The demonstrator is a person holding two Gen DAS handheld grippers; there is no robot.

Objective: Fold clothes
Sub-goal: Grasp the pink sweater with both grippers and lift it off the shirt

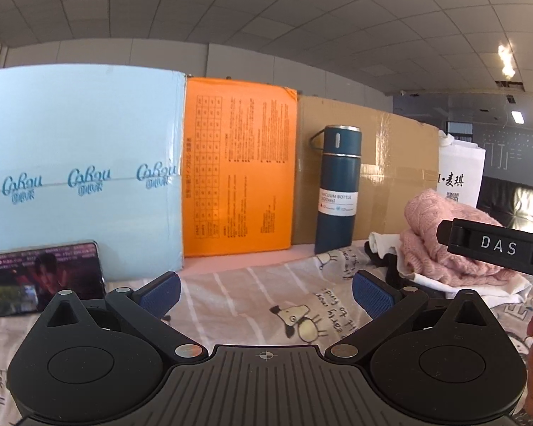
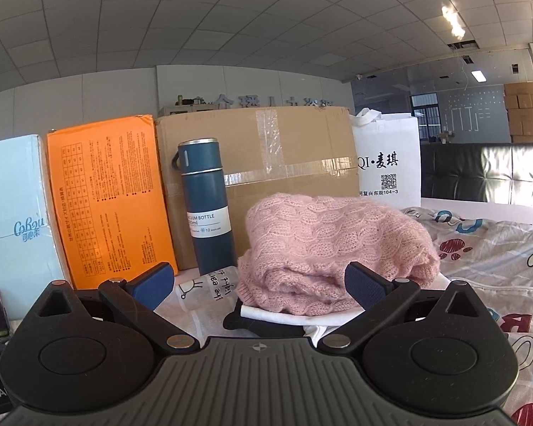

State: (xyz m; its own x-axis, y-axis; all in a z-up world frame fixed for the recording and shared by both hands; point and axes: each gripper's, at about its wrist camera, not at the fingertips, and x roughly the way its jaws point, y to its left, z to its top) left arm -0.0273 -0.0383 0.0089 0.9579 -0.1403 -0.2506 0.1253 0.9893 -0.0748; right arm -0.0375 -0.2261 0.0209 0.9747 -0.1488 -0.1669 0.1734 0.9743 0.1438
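Note:
A folded pink knit sweater [image 2: 334, 252] lies on top of a small stack, over a white garment [image 2: 284, 316] and a black one [image 2: 241, 319], on a cartoon-print sheet [image 2: 497, 266]. The stack also shows in the left wrist view, where the sweater [image 1: 451, 241] sits at the right. My right gripper [image 2: 259, 284] is open and empty, just in front of the stack. My left gripper [image 1: 266, 293] is open and empty over the sheet [image 1: 259, 298], left of the stack. The right gripper's body [image 1: 497, 248] crosses the right edge of the left wrist view.
Along the back stand a light blue box [image 1: 78, 170], an orange box [image 1: 238, 177], a cardboard box [image 2: 266, 163], a dark blue vacuum bottle [image 2: 206, 206] and a white bag [image 2: 387, 163]. A phone [image 1: 42, 280] leans on the blue box. A black sofa [image 2: 486, 174] is behind.

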